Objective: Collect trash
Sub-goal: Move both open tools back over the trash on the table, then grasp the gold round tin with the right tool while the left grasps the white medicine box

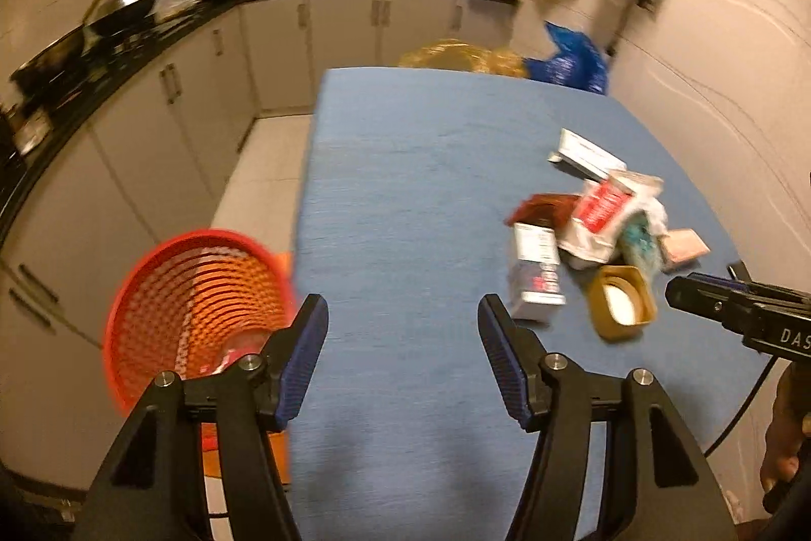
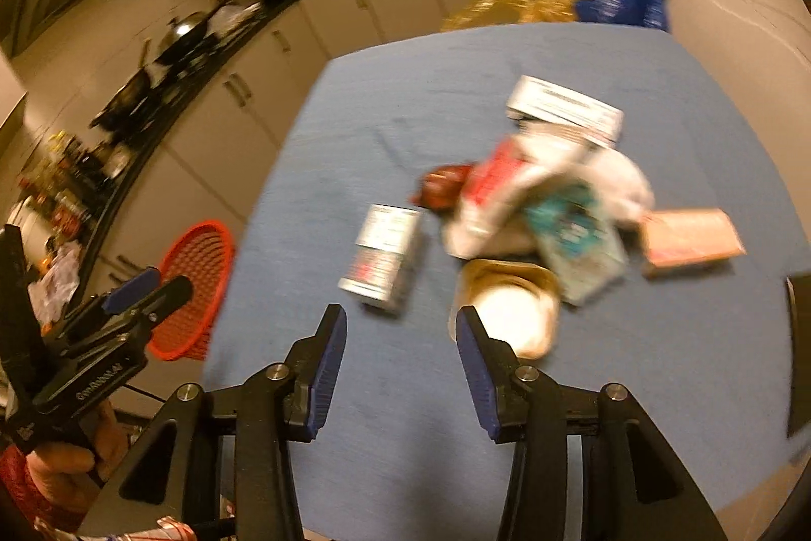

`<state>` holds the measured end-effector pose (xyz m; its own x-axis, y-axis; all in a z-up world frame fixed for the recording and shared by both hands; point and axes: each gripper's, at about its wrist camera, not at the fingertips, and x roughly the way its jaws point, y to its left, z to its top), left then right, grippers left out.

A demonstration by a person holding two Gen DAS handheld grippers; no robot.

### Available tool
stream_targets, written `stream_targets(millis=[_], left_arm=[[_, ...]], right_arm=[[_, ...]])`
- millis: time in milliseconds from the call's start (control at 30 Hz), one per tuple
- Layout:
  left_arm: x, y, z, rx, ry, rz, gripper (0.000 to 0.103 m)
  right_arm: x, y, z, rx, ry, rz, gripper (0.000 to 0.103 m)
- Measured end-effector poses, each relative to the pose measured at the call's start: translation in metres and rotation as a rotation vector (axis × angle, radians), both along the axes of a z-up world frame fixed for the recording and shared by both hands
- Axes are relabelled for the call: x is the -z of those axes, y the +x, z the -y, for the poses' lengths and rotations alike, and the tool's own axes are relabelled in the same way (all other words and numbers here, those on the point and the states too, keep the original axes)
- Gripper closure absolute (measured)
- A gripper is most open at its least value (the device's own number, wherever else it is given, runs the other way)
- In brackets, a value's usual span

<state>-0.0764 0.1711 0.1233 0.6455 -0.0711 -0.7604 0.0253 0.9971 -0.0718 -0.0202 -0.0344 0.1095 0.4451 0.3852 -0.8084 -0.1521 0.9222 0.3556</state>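
Blue-padded fingers (image 1: 309, 358) of the left gripper (image 1: 403, 356), nearest the lens: spread, nothing between them, poised over the bare near part of the blue worktop (image 1: 405, 166). Right gripper (image 2: 400, 363): fingers likewise spread and empty, aimed down at the trash, apparently for a pick. Trash: a loose heap on the worktop's right side, comprising a small carton (image 2: 385, 257) lying flat, a gold-rimmed tub (image 2: 507, 308) just beyond the right fingers, crumpled packets (image 2: 547, 206) and a pink box (image 2: 689, 239). Red mesh basket (image 1: 197, 302): on the floor beside the worktop's left edge, seemingly the collection bin.
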Motion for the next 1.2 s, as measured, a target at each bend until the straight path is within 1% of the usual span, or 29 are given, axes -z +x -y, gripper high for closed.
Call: stream_targets(millis=[233, 367, 500, 733, 900, 933, 1000, 1067, 1167, 1200], left_arm=[[0.003, 0.013, 0.043, 0.086, -0.014, -0.014, 0.040], [0.006, 0.017, 0.062, 0.117, -0.018, -0.026, 0.040], [0.006, 0.016, 0.070, 0.130, -0.010, -0.029, 0.040], [0.006, 0.014, 0.065, 0.098, 0.005, -0.036, 0.039], [0.005, 0.013, 0.059, 0.078, 0.016, -0.045, 0.038], [0.005, 0.013, 0.058, 0.076, 0.018, -0.046, 0.038], [0.005, 0.014, 0.057, 0.075, 0.022, -0.050, 0.036], [0.007, 0.016, 0.059, 0.078, 0.027, -0.055, 0.035], [0.010, 0.021, 0.065, 0.092, 0.039, -0.065, 0.034], [0.012, 0.024, 0.067, 0.097, 0.045, -0.068, 0.033]], right_arm=[[0.012, -0.015, 0.050, 0.095, -0.017, -0.040, 0.055], [0.012, -0.018, 0.064, 0.118, -0.013, -0.046, 0.055], [0.016, -0.017, 0.068, 0.118, -0.004, -0.059, 0.055], [0.030, 0.006, 0.057, 0.076, 0.014, -0.084, 0.056], [0.050, 0.028, 0.041, 0.032, 0.009, -0.131, 0.069], [0.054, 0.032, 0.037, 0.019, 0.009, -0.142, 0.073], [0.061, 0.039, 0.030, 0.002, -0.020, -0.157, 0.077], [0.067, 0.042, 0.027, -0.014, -0.033, -0.172, 0.089], [0.070, 0.044, 0.025, -0.034, -0.072, -0.170, 0.099], [0.070, 0.044, 0.027, -0.039, -0.064, -0.173, 0.100]])
